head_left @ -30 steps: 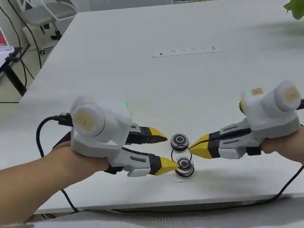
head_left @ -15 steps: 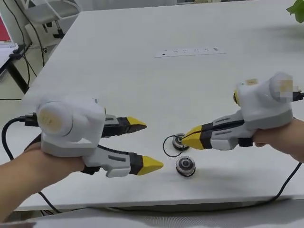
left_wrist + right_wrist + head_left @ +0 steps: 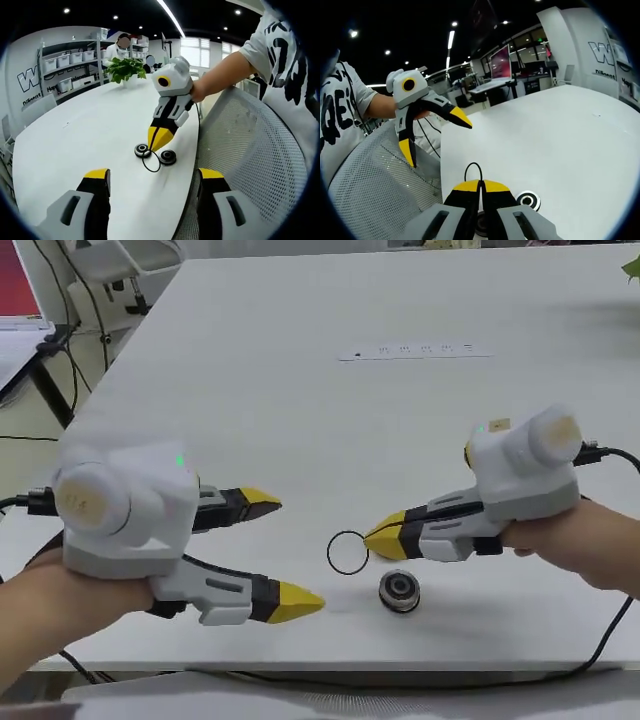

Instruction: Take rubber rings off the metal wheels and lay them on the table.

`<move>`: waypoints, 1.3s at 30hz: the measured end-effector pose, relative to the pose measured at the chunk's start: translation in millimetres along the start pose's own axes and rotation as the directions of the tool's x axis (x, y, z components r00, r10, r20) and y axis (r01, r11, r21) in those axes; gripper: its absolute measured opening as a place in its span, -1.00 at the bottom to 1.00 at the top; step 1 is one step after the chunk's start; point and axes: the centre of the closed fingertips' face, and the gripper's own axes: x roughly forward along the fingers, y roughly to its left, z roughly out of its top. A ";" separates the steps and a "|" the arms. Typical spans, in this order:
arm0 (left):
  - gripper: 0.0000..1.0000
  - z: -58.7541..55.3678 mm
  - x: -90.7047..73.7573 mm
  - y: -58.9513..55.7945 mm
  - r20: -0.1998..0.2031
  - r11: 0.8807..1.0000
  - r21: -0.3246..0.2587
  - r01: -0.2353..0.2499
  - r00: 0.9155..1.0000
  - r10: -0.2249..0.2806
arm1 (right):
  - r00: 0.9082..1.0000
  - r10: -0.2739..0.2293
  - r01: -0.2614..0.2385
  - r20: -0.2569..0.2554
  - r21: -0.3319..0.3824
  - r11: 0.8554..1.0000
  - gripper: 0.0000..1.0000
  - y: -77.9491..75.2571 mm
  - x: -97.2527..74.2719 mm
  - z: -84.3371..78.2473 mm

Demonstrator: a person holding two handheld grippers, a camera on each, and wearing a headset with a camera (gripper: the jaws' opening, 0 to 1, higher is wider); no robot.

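Head view: a rubber ring (image 3: 329, 553) is pinched in the closed right gripper (image 3: 374, 533) just above the table (image 3: 300, 420) beside a metal wheel (image 3: 400, 590), seemingly for laying down, while the left gripper (image 3: 290, 551) is held open, well clear.

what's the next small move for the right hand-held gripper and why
Probably lower the right hand-held gripper to bare table and open its jaws. They are shut on the rubber ring, which hangs clear of the metal wheel, so only laying it down seems left.
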 end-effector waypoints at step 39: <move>0.61 -18.8 -10.9 7.9 -0.036 0.998 -0.064 -0.026 0.999 0.024 | 0.993 -0.110 0.108 -0.033 -0.036 0.993 -0.82 -19.1 26.7 -14.5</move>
